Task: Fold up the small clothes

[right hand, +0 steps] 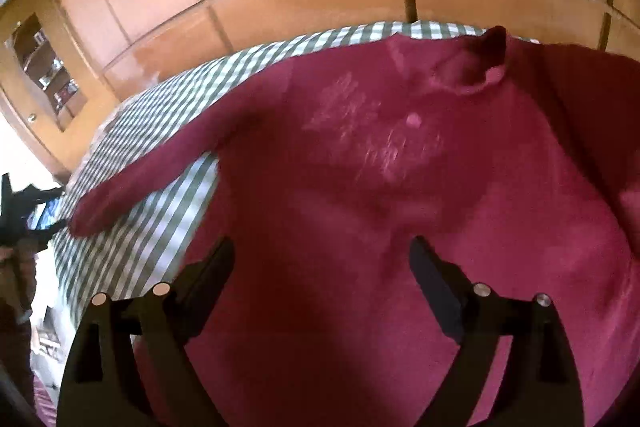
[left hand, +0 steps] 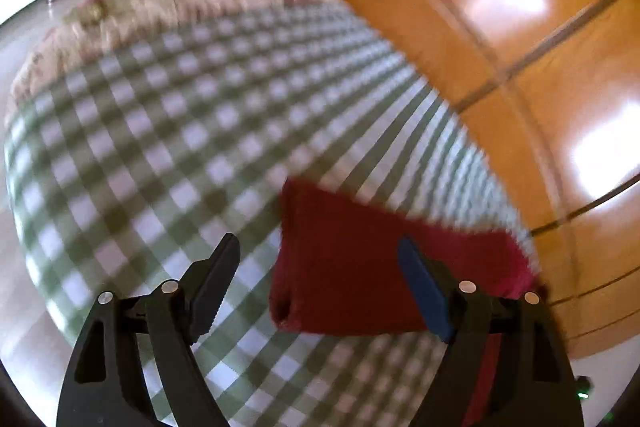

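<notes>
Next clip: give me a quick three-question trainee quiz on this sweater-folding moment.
1. True or false: the left tongs are clamped on the sweater sleeve.
2. What pattern is the cloth under the maroon sweater? A) floral B) green-and-white check C) plain blue
3. In the right wrist view, which part of the sweater lies farthest from the right tongs?

Key: 1 false, both tongs stand open; 2 B; 3 the collar.

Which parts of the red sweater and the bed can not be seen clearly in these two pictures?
- Left wrist view: motion blur smears the checked cloth; only the sleeve of the sweater shows.
- Right wrist view: the sweater hem lies behind the right gripper and the bottom edge; its chest print is blurred.
</notes>
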`<control>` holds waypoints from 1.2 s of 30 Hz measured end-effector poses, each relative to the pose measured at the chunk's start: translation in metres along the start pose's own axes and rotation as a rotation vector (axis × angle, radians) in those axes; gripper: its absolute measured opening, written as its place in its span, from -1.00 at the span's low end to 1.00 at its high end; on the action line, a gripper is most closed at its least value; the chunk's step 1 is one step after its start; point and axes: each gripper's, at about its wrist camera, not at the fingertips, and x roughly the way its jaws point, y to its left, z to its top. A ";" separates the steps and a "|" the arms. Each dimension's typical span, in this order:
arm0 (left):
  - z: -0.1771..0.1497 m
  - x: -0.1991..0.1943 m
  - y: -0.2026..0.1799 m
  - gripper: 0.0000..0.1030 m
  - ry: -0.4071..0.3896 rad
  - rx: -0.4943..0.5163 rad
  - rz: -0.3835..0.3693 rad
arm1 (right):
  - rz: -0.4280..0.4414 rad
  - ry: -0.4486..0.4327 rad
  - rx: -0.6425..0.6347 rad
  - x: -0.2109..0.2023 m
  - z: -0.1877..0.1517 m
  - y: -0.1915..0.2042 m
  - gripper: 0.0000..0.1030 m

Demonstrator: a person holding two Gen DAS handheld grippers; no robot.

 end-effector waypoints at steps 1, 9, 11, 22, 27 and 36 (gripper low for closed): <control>-0.003 0.008 -0.003 0.06 0.009 0.016 0.008 | 0.003 0.005 0.003 -0.004 -0.005 0.000 0.73; 0.046 -0.028 -0.052 -0.92 -0.209 0.114 -0.006 | -0.018 0.032 -0.022 -0.025 -0.040 0.001 0.73; 0.064 -0.043 -0.061 -0.92 -0.271 0.125 -0.006 | -0.021 0.048 -0.019 -0.023 -0.048 -0.001 0.73; 0.035 0.001 -0.072 0.19 -0.111 0.107 0.049 | -0.059 0.070 -0.004 -0.024 -0.065 -0.014 0.74; -0.058 -0.016 -0.088 0.19 0.041 0.256 -0.202 | -0.148 0.018 0.067 -0.058 -0.066 -0.056 0.74; -0.241 -0.029 -0.118 0.16 0.358 0.499 -0.408 | -0.389 -0.021 0.233 -0.133 -0.119 -0.146 0.75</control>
